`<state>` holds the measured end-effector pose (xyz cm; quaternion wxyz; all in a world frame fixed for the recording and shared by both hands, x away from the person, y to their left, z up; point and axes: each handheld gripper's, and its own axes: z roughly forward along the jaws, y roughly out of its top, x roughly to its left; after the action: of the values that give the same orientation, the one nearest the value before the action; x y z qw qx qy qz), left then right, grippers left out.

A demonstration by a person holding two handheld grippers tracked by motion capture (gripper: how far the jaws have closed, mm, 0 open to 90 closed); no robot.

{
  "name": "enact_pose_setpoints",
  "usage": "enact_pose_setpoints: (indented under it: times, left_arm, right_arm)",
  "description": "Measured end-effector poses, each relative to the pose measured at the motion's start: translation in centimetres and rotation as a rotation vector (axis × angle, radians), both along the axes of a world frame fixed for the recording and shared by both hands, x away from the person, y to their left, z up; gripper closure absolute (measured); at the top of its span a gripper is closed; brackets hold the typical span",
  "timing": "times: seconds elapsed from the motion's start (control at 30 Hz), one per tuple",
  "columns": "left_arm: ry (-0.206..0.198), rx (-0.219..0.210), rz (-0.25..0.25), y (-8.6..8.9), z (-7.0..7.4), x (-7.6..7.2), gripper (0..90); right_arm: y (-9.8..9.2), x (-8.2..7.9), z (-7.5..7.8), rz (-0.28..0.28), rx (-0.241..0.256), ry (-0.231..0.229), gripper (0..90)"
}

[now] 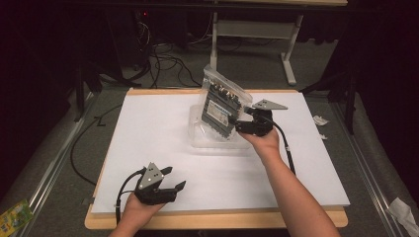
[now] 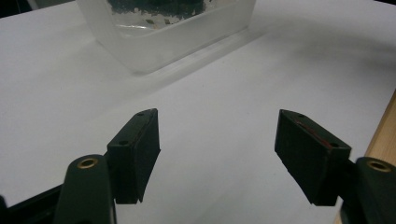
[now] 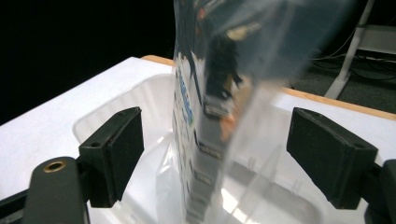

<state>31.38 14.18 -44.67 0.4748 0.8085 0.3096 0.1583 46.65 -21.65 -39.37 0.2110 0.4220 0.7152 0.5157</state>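
A clear plastic bag (image 1: 225, 101) with a dark electronic module inside stands upright in a shallow clear plastic container (image 1: 197, 139) at the middle of the white board. My right gripper (image 1: 240, 123) is at the bag's right side. In the right gripper view the bag (image 3: 219, 102) rises between the two jaws, which stand wide apart with a gap on both sides, above the container's rim (image 3: 93, 122). My left gripper (image 1: 175, 177) rests near the board's front left, open and holding nothing. In the left gripper view the left gripper (image 2: 217, 126) points over bare white board toward the container (image 2: 154, 46).
The white board (image 1: 148, 128) lies on a wooden tabletop whose edge (image 1: 207, 219) shows at the front. Cables (image 1: 163, 61) and a table frame (image 1: 289, 59) lie on the floor behind. White scraps (image 1: 320, 120) sit to the right, and a green packet (image 1: 14, 215) at the bottom left.
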Motion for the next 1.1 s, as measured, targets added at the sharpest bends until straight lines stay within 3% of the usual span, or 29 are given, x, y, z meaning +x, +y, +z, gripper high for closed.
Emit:
enact_pose_setpoints:
  times: [0.27,0.5,0.57,0.6,0.63,0.7,1.0,1.1]
  left_arm:
    - [-0.002,0.003,0.001,-0.1,0.0,-0.1,31.3]
    - [-0.005,-0.001,0.011,0.2,0.0,-0.1,31.2]
    - [-0.003,-0.003,0.011,0.3,0.0,-0.1,31.2]
    - [-0.003,-0.005,0.013,0.3,0.0,-0.1,31.2]
    - [-0.002,-0.006,0.017,0.3,0.0,-0.1,31.2]
    - [-0.002,-0.006,0.017,0.3,0.0,-0.1,31.2]
    - [-0.003,-0.003,0.015,-0.1,-0.1,-0.4,31.2]
    - [-0.008,-0.001,0.004,-0.3,-0.1,-0.6,31.1]
  right_arm:
    - [-2.0,-2.6,0.2,0.015,-0.006,-0.003,14.9]
    - [-3.8,-6.3,0.3,0.037,-0.013,-0.029,10.1]
    - [-4.6,-8.1,0.2,0.047,-0.038,-0.034,10.9]
    - [-4.6,-8.1,0.2,0.047,-0.038,-0.034,10.9]
    - [-5.2,-9.7,-0.1,0.055,-0.053,-0.048,10.0]
    - [-5.4,-10.2,-0.3,0.057,-0.052,-0.052,9.9]
    - [-8.6,-16.5,-2.5,0.038,0.002,-0.031,6.8]
    - [-9.6,-18.3,-3.5,0.009,0.010,-0.061,7.5]
